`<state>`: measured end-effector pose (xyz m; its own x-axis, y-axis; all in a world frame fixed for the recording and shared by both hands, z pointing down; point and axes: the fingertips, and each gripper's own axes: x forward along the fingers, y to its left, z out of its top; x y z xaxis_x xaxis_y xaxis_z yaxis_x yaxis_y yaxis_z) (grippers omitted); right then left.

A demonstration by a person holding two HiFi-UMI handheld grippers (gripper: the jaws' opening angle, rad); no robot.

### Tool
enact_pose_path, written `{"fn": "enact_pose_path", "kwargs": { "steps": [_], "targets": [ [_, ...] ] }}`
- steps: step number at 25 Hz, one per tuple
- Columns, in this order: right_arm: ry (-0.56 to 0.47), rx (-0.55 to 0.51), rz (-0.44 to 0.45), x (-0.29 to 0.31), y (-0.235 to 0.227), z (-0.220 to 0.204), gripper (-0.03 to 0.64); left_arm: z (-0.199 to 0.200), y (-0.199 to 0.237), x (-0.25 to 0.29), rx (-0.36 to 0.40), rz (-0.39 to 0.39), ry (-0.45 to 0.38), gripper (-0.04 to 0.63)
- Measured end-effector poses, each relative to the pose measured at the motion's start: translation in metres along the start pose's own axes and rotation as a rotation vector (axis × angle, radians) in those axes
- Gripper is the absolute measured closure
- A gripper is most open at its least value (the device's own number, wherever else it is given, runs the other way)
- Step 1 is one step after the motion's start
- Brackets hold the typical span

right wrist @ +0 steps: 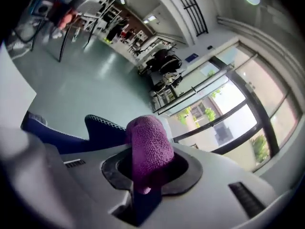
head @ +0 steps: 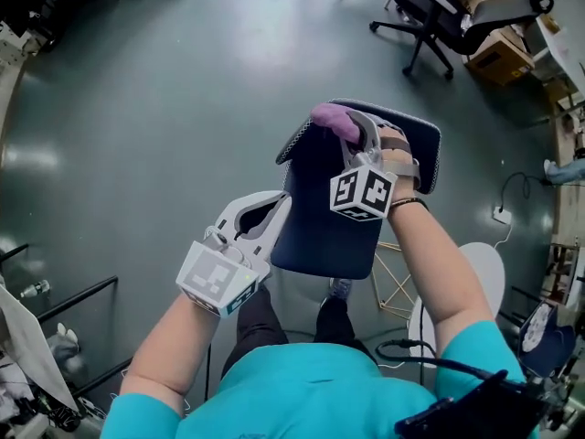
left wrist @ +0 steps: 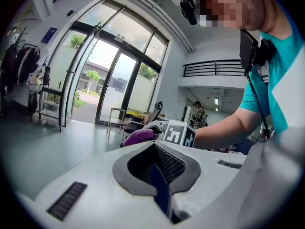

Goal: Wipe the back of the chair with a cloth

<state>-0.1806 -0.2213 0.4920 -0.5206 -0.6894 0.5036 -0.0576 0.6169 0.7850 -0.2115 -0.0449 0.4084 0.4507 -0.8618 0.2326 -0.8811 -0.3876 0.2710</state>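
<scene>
The dark blue chair back stands upright just in front of me; its stitched top edge also shows in the right gripper view. My right gripper is shut on a rolled purple cloth and holds it on the top edge of the chair back. The left gripper sits against the chair back's left edge with its jaws together and nothing seen between them. From the left gripper view the purple cloth and the right gripper's marker cube lie straight ahead.
Black office chairs and a cardboard box stand at the far right. A white round seat and a power strip are on the floor to my right. Metal racks are at the lower left. Grey floor stretches ahead.
</scene>
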Motion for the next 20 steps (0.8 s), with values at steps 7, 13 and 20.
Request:
{"fn": "enact_pose_path", "kwargs": {
  "steps": [7,13,20],
  "targets": [
    [-0.015,-0.268,-0.117,0.045,0.019,0.026,0.528,-0.017,0.021,-0.010,-0.035,0.013,0.000,0.604],
    [-0.024,-0.366,-0.167,0.049,0.018,0.026,0.529,-0.017,0.019,-0.007,-0.049,-0.001,-0.018,0.604],
    [-0.020,-0.355,-0.183,0.039,0.013,0.010,0.529,-0.015,-0.003,0.014,-0.048,-0.049,-0.012,0.604]
  ]
}}
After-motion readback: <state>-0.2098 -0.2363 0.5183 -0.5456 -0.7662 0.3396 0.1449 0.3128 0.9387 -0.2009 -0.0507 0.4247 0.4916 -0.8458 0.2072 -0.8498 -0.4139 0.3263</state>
